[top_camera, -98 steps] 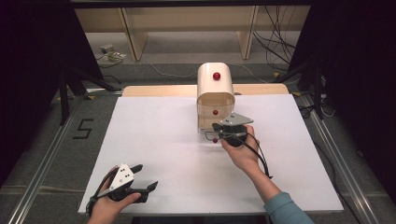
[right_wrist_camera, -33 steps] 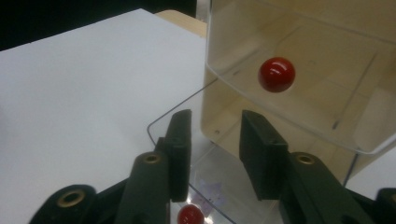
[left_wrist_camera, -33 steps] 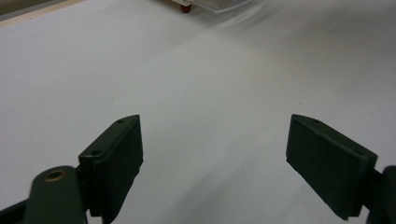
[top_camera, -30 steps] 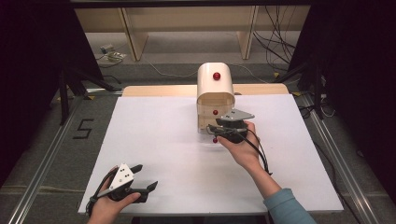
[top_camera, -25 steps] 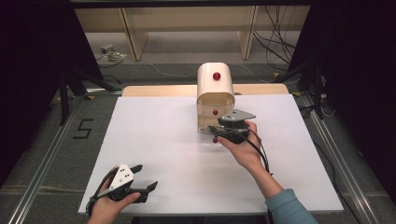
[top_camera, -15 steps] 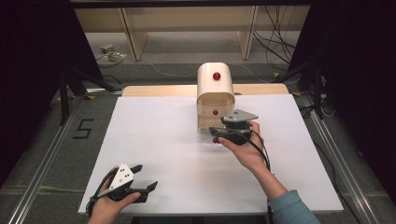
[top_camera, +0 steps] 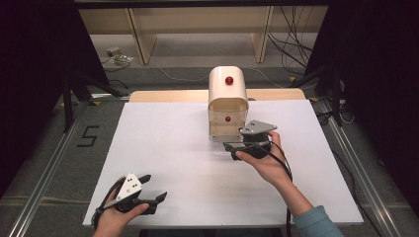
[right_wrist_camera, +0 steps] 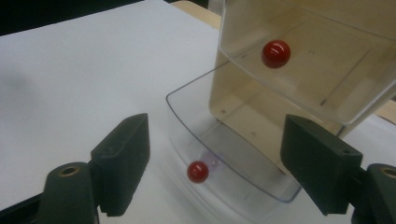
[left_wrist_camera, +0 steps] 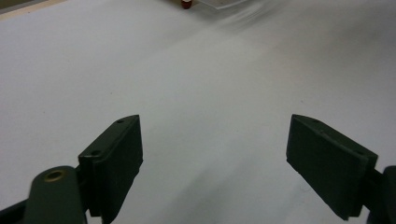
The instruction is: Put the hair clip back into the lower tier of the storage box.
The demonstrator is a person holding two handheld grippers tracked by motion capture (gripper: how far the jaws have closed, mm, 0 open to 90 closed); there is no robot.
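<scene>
A small cream cabinet with a rounded top stands at the back middle of the white table. It has a red knob on top and clear drawers. The upper drawer is in, with a red knob. The lower clear drawer is pulled out, its red knob facing me. My right gripper is open just in front of that drawer; the knob sits ahead of the jaws, touching neither. My left gripper rests open near the table's front left, holding nothing.
A wooden board edge runs behind the white sheet. Metal rails flank the table on both sides. Cables lie on the floor beyond, and a "5" mark is on the left.
The right gripper has drifted slightly back and to the right from the cabinet front, jaws still open. The left gripper has stayed where it was.
</scene>
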